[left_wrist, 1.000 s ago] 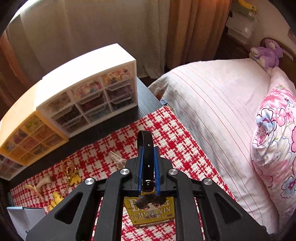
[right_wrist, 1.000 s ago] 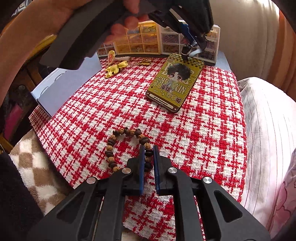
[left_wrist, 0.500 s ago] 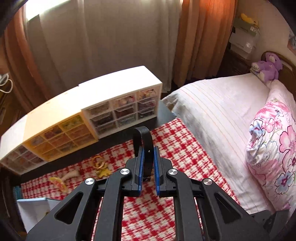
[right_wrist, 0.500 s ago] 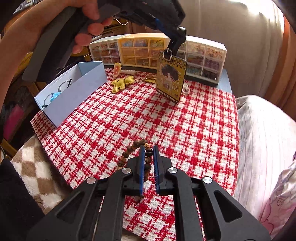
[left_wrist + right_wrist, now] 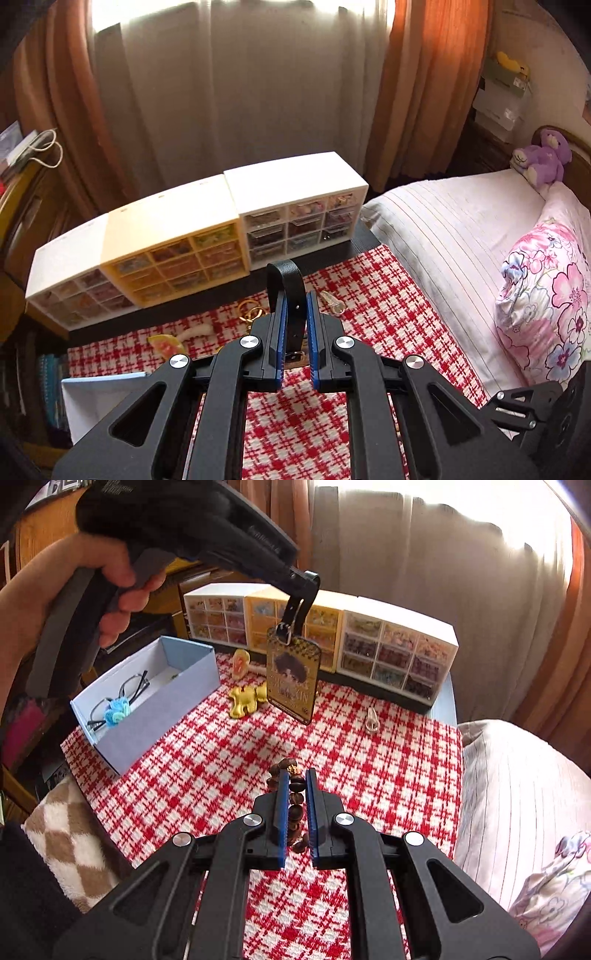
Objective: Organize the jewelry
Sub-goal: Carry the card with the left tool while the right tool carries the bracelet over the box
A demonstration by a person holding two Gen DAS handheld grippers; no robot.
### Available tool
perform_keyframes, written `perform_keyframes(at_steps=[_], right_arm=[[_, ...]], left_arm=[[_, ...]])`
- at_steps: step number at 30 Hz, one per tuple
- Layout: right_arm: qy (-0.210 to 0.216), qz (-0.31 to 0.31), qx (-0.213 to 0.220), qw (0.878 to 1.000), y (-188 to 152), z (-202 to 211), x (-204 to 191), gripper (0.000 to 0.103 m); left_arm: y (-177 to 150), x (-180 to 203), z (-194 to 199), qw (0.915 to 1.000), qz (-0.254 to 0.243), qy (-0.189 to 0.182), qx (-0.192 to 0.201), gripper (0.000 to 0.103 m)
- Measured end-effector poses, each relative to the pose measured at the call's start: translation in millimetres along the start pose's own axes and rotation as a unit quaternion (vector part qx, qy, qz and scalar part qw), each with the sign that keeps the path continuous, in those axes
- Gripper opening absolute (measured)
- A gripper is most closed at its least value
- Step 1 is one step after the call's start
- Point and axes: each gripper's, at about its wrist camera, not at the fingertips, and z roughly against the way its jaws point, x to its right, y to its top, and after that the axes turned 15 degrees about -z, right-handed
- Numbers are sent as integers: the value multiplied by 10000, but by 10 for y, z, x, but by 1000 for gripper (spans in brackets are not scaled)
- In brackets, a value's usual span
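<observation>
My left gripper is shut on the black strap of a gold card tag. In the right wrist view the left gripper holds the tag hanging in the air above the red checked cloth. My right gripper is shut on a brown bead bracelet, lifted just above the cloth. The pale blue box stands at the left with glasses and a blue flower piece inside.
A row of small drawer units stands along the table's back edge. A gold charm, an orange piece and a clear clip lie on the cloth. The bed is at the right.
My left gripper has lifted the tag off the cloth and it now hangs free, further toward the box. My right gripper has raised the bracelet off the cloth.
</observation>
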Motion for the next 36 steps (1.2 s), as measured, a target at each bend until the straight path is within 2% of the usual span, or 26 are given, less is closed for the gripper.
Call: perform_keyframes(at_steps=[9, 14, 25, 36], right_arm=[[78, 212, 219, 9995, 304, 84, -219, 10], [164, 357, 266, 9989, 446, 69, -396, 10], [508, 526, 304, 9969, 764, -149, -809, 10], [931, 724, 303, 9926, 1163, -382, -1313, 10]], left_arm=[[-75, -299, 447, 9993, 170, 248, 231, 11], [-209, -502, 689, 9979, 296, 528, 249, 11], [-844, -1010, 1019, 9926, 857, 854, 119, 11], [-1344, -1300, 1343, 9852, 1247, 1175, 94, 11]])
